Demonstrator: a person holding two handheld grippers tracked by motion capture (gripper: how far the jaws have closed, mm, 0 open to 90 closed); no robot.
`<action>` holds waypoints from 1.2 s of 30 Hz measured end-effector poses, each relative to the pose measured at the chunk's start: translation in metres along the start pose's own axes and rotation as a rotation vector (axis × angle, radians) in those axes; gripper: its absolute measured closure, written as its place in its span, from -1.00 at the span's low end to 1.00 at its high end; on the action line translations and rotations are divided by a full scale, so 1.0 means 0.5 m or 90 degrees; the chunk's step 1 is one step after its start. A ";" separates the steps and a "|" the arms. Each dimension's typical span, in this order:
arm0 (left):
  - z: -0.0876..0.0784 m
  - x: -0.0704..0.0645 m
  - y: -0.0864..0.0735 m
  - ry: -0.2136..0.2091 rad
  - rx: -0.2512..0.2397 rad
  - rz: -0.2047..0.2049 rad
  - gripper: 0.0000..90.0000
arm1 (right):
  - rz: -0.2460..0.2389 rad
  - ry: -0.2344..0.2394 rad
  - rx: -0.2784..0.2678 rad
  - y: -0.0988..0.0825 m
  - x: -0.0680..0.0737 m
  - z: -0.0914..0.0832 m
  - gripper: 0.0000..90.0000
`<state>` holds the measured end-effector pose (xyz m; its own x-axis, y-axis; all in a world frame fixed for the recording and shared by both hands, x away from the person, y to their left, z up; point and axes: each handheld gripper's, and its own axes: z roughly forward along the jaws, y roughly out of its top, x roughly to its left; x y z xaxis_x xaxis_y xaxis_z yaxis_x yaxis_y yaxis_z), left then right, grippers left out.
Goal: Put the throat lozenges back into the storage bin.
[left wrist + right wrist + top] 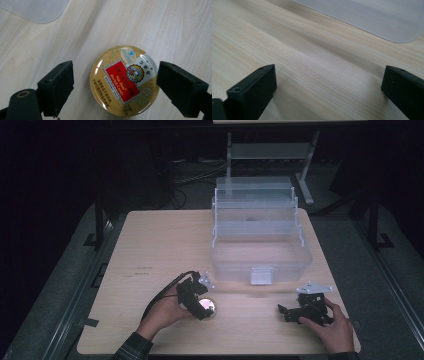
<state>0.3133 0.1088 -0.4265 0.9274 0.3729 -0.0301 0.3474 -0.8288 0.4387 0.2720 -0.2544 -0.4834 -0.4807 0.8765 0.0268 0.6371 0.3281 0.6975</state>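
Looking at the high view first: wood table (150,250) w/ a clear plastic box (257,235) at the back centre, tiers stepped open, latch tab facing the person. Left gripper (200,301) sits near the front edge, left of centre, held in the left hand (162,312), tipped down over a round tin (208,307). Tin lies flat on the table, in front of the box's front-left corner and apart from it. Right gripper (287,312) is low over the table at front right, held in the right hand (335,327), jaws pointing left toward the tin but well apart from it. Grey plate on top of each gripper, cable runs back from the left one.

Left gripper view: tin (125,81) seen straight from above, gold lid w/ red label reading "Nin Jiom Herbal Candy". Left gripper (115,86) is released, jaws spread wide, one each side of the tin, tin nearer the right-hand jaw. Gap visible on both sides, no contact. Corner of the box (35,10) top left.

Right gripper view: right gripper (328,86) also released, jaws wide apart, bare wood table (312,62) between them, nothing held. Rounded corner of the box (382,17) top right, apart from the jaws.
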 end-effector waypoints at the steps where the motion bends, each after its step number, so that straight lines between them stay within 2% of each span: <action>1: 0.000 0.000 0.000 0.000 0.000 0.000 -0.70 | 0.000 0.000 0.000 0.000 0.000 0.000 -1.00; 4: 0.008 -0.002 0.003 -0.001 0.016 0.012 -0.70 | 0.000 0.000 0.000 0.000 0.000 0.000 -1.00; 13: 0.009 -0.004 0.008 -0.009 0.018 0.013 -0.70 | 0.000 0.000 0.000 0.000 0.000 0.000 -1.00; 20: 0.015 -0.012 0.010 -0.025 0.025 0.022 -0.71 | 0.000 0.000 0.000 0.000 0.000 0.000 -1.00; 24: 0.026 -0.013 0.008 -0.021 0.044 0.026 -0.71 | 0.000 0.000 0.000 0.000 0.000 0.000 -1.00; 36: 0.040 -0.018 0.006 -0.019 0.065 0.036 -0.70 | 0.000 0.000 0.000 0.000 0.000 0.000 -1.00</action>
<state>0.3086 0.0946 -0.4430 0.9489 0.3134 -0.0361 0.3060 -0.8868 0.3464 0.2720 -0.2545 -0.4834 -0.4808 0.8764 0.0268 0.6371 0.3281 0.6975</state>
